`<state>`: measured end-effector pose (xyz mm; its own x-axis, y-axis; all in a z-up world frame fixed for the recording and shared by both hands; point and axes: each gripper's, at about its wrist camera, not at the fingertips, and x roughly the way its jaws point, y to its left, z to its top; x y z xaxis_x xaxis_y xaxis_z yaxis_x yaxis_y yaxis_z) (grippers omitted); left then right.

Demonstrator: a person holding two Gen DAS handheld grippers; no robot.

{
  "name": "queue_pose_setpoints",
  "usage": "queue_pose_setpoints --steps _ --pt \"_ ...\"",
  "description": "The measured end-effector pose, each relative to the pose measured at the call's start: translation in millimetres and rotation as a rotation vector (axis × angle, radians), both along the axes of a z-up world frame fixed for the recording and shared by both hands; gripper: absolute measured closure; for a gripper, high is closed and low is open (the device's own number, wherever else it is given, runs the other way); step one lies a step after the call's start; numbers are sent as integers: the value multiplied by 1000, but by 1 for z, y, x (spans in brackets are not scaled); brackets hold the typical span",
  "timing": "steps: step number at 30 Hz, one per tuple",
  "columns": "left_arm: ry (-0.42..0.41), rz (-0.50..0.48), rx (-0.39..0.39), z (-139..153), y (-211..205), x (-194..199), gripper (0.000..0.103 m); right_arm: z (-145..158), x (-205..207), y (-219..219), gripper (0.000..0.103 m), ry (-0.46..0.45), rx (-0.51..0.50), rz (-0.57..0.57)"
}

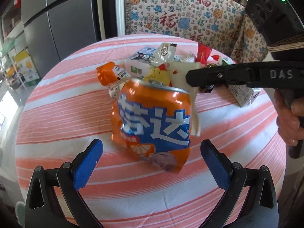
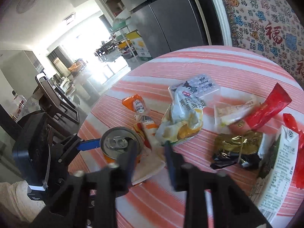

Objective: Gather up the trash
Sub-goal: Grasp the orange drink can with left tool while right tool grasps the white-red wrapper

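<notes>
A crushed orange soda can (image 1: 152, 125) stands upright on the pink striped tablecloth (image 1: 62, 114). My left gripper (image 1: 152, 152) is open, its blue pads (image 1: 87, 163) just short of the can on either side. My right gripper (image 2: 150, 146) is open and empty, hovering over the can's top (image 2: 117, 142) and a white napkin (image 2: 148, 165); in the left wrist view it reaches in from the right (image 1: 191, 77). Behind lie a white-yellow snack bag (image 2: 182, 117), an orange wrapper (image 2: 140, 112), a red wrapper (image 2: 269, 108) and a gold-black wrapper (image 2: 237, 148).
A white carton (image 2: 279, 172) lies at the table's right edge. A patterned cloth (image 1: 180, 11) hangs behind the round table. A grey fridge (image 1: 62, 19) stands to the left; chairs (image 2: 55, 102) stand beyond the table's edge.
</notes>
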<state>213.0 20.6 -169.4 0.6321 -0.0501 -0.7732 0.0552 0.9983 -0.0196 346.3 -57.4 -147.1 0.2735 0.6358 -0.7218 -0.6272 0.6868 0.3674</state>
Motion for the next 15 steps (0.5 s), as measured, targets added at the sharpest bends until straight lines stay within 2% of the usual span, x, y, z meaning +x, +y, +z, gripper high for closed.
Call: queue_pose_setpoints --steps 3,6,9,12,15 --pt "24 6 -10 -4 0 2 1 13 -18 -8 96 -73 -13 -52" --pt "35 17 -13 -7 -1 3 1 35 -54 -22 96 -198 -114 -178" --pt "47 23 -22 -10 -3 -1 1 46 -86 -41 96 -279 -181 -304" --pt "35 28 -17 -7 -5 -11 1 46 -114 -62 96 -304 -220 -431" --pt "20 43 -36 -5 -4 -19 1 24 -135 -91 96 -210 -188 -522"
